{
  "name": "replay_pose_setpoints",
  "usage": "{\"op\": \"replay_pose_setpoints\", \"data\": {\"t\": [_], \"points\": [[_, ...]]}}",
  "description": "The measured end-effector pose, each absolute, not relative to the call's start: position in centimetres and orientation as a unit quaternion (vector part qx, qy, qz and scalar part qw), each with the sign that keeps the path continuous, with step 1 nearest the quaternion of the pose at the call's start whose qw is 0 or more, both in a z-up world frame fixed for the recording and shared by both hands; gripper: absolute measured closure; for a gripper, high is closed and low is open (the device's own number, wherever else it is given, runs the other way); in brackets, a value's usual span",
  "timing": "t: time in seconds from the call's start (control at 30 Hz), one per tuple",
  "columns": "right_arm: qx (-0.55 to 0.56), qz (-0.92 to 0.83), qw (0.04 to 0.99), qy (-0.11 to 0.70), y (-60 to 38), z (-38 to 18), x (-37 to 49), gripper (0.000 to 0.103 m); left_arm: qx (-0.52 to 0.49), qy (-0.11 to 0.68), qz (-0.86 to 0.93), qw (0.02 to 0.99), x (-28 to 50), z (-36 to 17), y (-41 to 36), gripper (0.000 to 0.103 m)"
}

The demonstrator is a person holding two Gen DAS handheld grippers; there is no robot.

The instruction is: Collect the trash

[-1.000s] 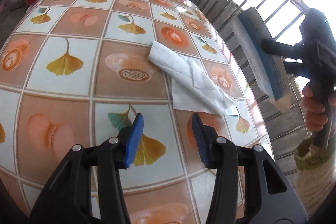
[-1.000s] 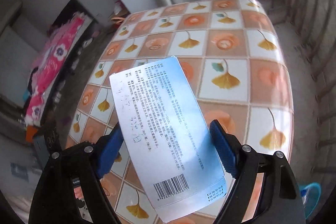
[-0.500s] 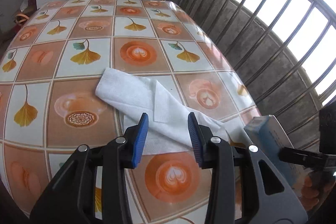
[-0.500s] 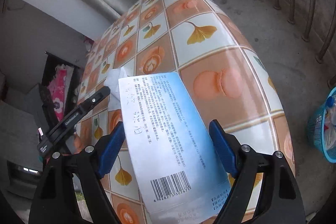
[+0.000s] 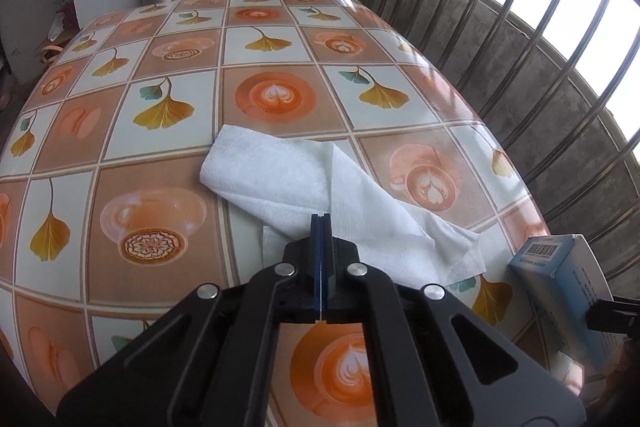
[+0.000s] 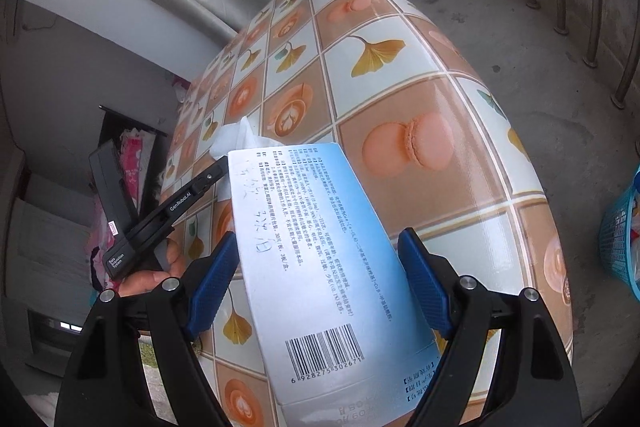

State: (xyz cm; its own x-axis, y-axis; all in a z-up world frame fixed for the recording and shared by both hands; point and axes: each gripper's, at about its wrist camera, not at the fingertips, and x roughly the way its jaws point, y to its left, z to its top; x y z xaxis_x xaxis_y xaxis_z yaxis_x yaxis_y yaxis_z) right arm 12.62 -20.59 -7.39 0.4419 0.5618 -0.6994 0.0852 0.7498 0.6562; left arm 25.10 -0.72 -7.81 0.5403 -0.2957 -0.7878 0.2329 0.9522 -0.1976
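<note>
Now, with our left gripper [image 5: 321, 223] clenched on the near fold of the white tissue [image 5: 320, 195] on the table [image 5: 160, 187] and our right gripper [image 6: 320, 283] grasping the blue-white box [image 6: 320, 247], we should lift the tissue gently.

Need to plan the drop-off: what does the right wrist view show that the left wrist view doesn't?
Only the right wrist view: a blue basket on the floor beside the table, and the printed face of the box clamped in the right hand-held gripper.
Only the left wrist view: the left hand-held gripper from behind. Its jaws have just been closing and now meet at the near edge of the white tissue. Whether they pinch it is unclear.
Both: the table, the white tissue and the box.
</note>
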Motion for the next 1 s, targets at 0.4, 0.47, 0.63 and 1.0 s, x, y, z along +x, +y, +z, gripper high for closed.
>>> {"op": "replay_pose_setpoints", "data": {"t": [0.4,0.47,0.63,1.0], "points": [[0.32,0.146,0.788,0.506,-20.5,-7.3,12.5,0.024,-0.051,0.457,-0.236,0.856,19.5,-5.2,0.5,0.103],[0.32,0.146,0.787,0.506,-20.5,-7.3,12.5,0.024,-0.056,0.457,-0.245,0.853,19.8,-4.9,0.2,0.103],[0.321,0.145,0.788,0.506,-20.4,-7.3,12.5,0.024,-0.064,0.446,-0.232,0.862,22.7,-4.8,-1.0,0.067],[0.326,0.148,0.785,0.505,-20.5,-7.6,12.4,0.024,-0.009,0.474,-0.172,0.864,28.2,-7.6,-4.2,0.059]]}}
